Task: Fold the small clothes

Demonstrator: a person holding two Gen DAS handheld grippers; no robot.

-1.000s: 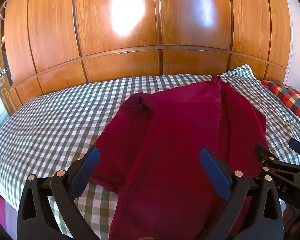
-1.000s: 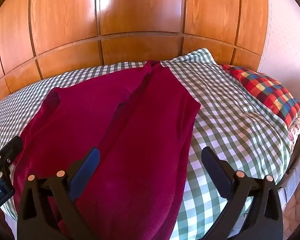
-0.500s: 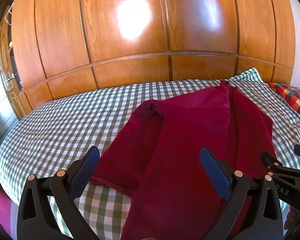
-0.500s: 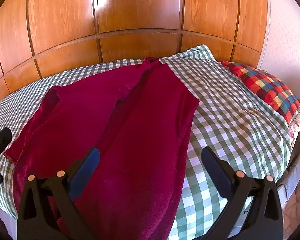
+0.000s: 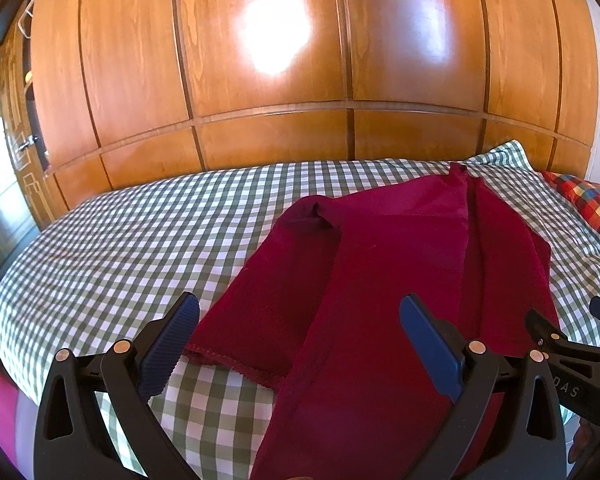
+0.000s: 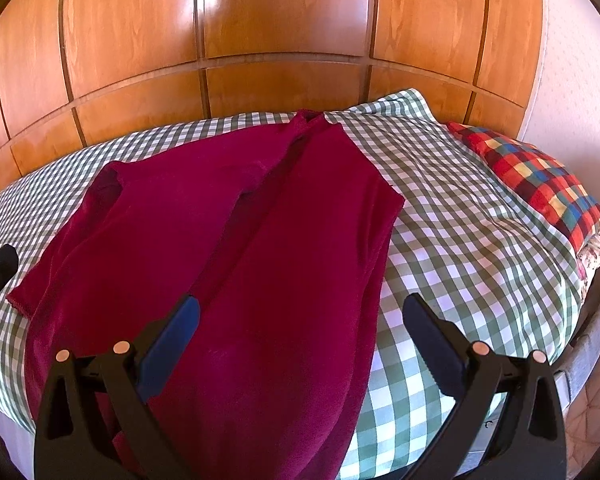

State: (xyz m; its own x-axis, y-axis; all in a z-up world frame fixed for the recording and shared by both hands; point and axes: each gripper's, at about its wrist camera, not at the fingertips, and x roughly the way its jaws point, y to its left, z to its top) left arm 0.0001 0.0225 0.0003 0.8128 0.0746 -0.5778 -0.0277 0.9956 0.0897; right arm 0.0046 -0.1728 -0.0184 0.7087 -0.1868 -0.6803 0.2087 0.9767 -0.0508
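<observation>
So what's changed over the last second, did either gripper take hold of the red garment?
No grab. Both the left gripper and the right gripper pulled back and up a little from the dark red garment, so more of the checked bedsheet shows; their jaws remain wide open and empty. The garment lies spread as before, and the plaid pillow has not moved.

Left gripper and right gripper both gape wide — side by side, holding nothing

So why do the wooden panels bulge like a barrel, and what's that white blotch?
Fisheye distortion curves the wooden panels in both wrist views; the white blotch in the left wrist view is glare on glossy wood, with fainter streaks in the right wrist view.
</observation>
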